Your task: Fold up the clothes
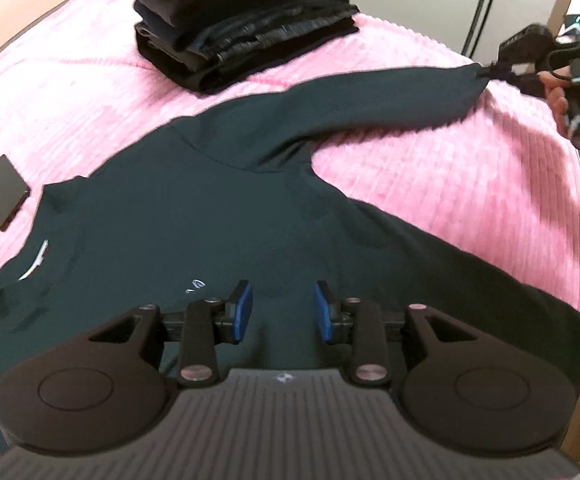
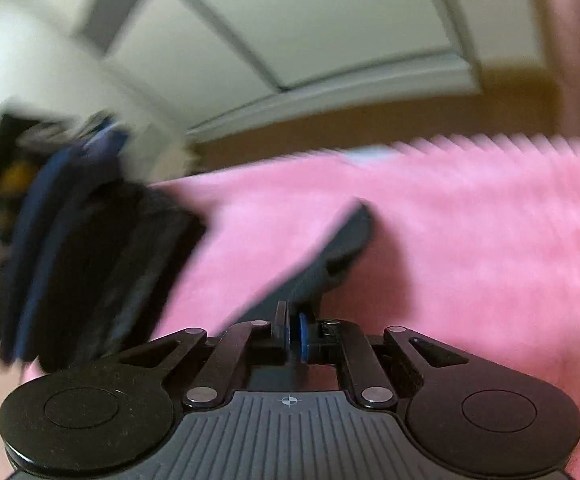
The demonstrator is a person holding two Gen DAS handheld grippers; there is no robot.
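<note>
A dark green long-sleeved shirt (image 1: pixel 218 224) lies spread front up on the pink bedspread (image 1: pixel 429 184), collar at the left. My left gripper (image 1: pixel 282 312) hovers open over the shirt's chest, blue pads (image 1: pixel 244 312) apart, nothing between them. One sleeve (image 1: pixel 389 96) stretches out toward the upper right. Its cuff is pinched by my right gripper (image 1: pixel 489 71), held in a person's hand (image 1: pixel 557 96). In the blurred right wrist view the right gripper (image 2: pixel 293 336) is shut on the sleeve (image 2: pixel 329 252), which trails off across the bedspread (image 2: pixel 469 260).
A tall stack of folded dark clothes (image 1: pixel 246 28) stands at the far side of the bed, seen blurred at the left (image 2: pixel 74 264) in the right wrist view. A black phone (image 1: pixel 4 192) lies left of the collar. The bed's edge runs down the right side.
</note>
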